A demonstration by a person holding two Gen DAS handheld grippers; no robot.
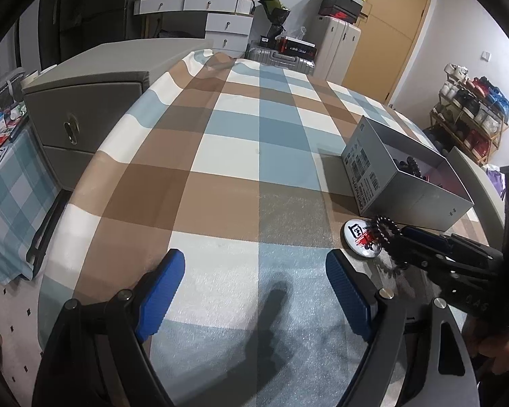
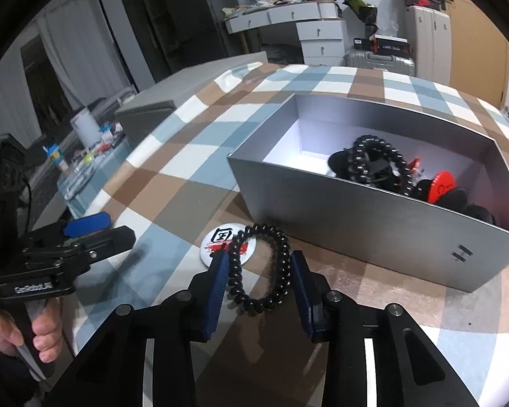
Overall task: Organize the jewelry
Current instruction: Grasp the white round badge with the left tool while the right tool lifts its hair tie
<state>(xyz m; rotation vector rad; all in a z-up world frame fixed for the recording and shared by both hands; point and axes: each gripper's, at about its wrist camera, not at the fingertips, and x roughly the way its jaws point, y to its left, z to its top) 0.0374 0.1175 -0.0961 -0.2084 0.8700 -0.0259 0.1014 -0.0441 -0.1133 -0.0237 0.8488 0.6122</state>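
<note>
A checked cloth (image 1: 241, 156) in brown, blue and white covers the whole work surface, and a grey drawer cabinet (image 1: 85, 108) stands beside it on the far left. On the right part of the cloth sits an open grey box (image 2: 366, 217) with a white floor; inside it, toward its right end, lie a coiled black band (image 2: 380, 159), a red disc (image 2: 439, 186) and several dark pieces too jumbled to tell apart. In front of the box's near wall, on the cloth, lies a round white badge (image 2: 220, 247) printed in black and red. The right gripper (image 2: 259, 271) points toward the box, its blue pads pressed against the two sides of a black spiral bracelet (image 2: 259, 268), which it pinches; the far end of the loop reaches over the badge's right edge, and in the left wrist view the bracelet (image 1: 387, 240) appears lifted a little above the cloth with its shadow beneath it. The left gripper (image 1: 254, 291) hangs over the near left of the cloth, well apart from the box, its blue pads spread wide with nothing between them. A bare hand (image 2: 27, 335) grips its handle.
</note>
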